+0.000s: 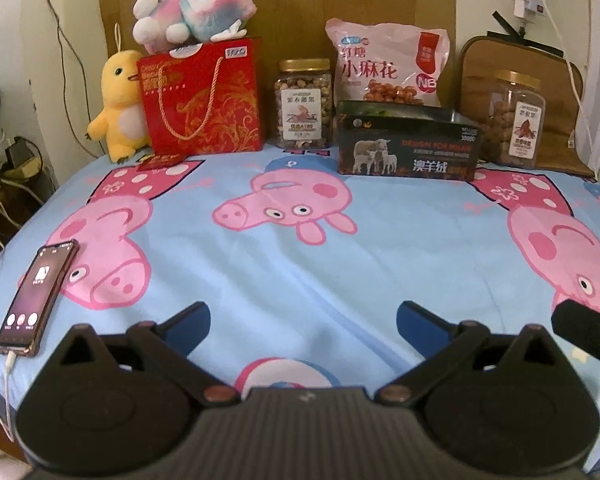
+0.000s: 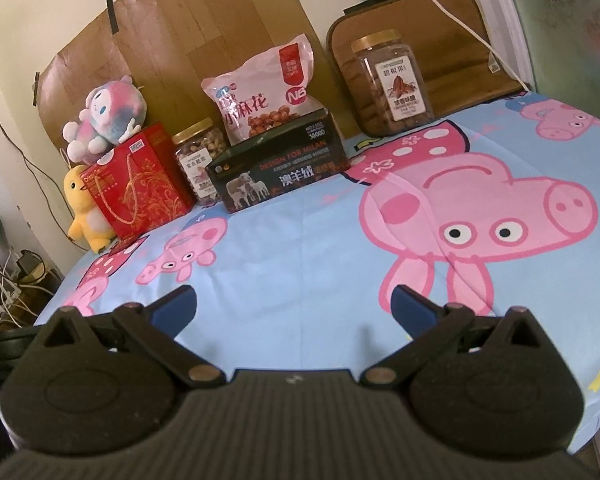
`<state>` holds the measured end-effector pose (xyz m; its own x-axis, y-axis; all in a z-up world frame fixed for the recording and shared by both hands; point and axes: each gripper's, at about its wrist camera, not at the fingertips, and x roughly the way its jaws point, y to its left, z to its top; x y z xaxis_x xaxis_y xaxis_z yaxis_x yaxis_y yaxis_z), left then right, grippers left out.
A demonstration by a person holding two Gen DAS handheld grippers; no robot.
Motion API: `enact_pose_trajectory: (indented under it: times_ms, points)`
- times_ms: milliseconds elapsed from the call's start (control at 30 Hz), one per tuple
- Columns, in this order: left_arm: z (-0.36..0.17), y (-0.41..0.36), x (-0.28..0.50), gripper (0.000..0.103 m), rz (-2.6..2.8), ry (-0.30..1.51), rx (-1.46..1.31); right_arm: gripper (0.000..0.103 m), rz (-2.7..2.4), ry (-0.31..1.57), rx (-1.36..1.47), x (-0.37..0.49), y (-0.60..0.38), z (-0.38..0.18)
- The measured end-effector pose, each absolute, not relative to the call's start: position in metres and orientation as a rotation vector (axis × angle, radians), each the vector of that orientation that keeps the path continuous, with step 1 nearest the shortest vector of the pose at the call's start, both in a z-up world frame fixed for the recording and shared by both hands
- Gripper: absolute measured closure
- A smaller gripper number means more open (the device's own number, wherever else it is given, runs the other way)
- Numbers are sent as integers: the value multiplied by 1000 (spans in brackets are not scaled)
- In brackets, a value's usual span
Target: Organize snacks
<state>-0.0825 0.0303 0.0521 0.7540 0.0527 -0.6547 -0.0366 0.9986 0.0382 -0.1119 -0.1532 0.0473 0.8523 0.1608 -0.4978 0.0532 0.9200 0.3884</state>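
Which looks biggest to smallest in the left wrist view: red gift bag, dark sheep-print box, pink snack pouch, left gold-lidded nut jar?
1. Red gift bag
2. Dark sheep-print box; close to the bag, and nearer the camera, so unsure
3. Pink snack pouch, bottom hidden by box
4. Left gold-lidded nut jar

Two jars, two plush toys, one pouch.

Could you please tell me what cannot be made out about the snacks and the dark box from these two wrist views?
- Dark box: its inside is hidden by its own front wall in both views.
- Pink snack bag: its lower part is hidden behind the box in both views.
- Left nut jar: its right edge is hidden by the box in the right wrist view.
- Right nut jar: its small label print is too blurred to read.
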Motion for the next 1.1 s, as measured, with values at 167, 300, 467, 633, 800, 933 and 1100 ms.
enact_pose_trajectory:
  times_ms: [167,300,467,633,800,933,1100]
  points:
    - [48,34,-79,0,59,745,13,0,59,554,398,-111,-152,46]
    - [43,35,-77,0,52,776,12,0,58,561,390,-109,-151,45]
    - [40,36,-74,0,44,793,20,0,43,539,367,-110,-149,47]
    - [37,36,-72,0,26,816,12,0,52,542,340,-108,-146,46]
    - [37,36,-71,0,24,816,13,0,51,557,347,-106,-146,44]
    - [37,37,-71,0,23,820,9,0,54,558,343,-106,-144,44]
    - [36,37,-71,0,20,823,9,0,53,558,346,-105,-144,44]
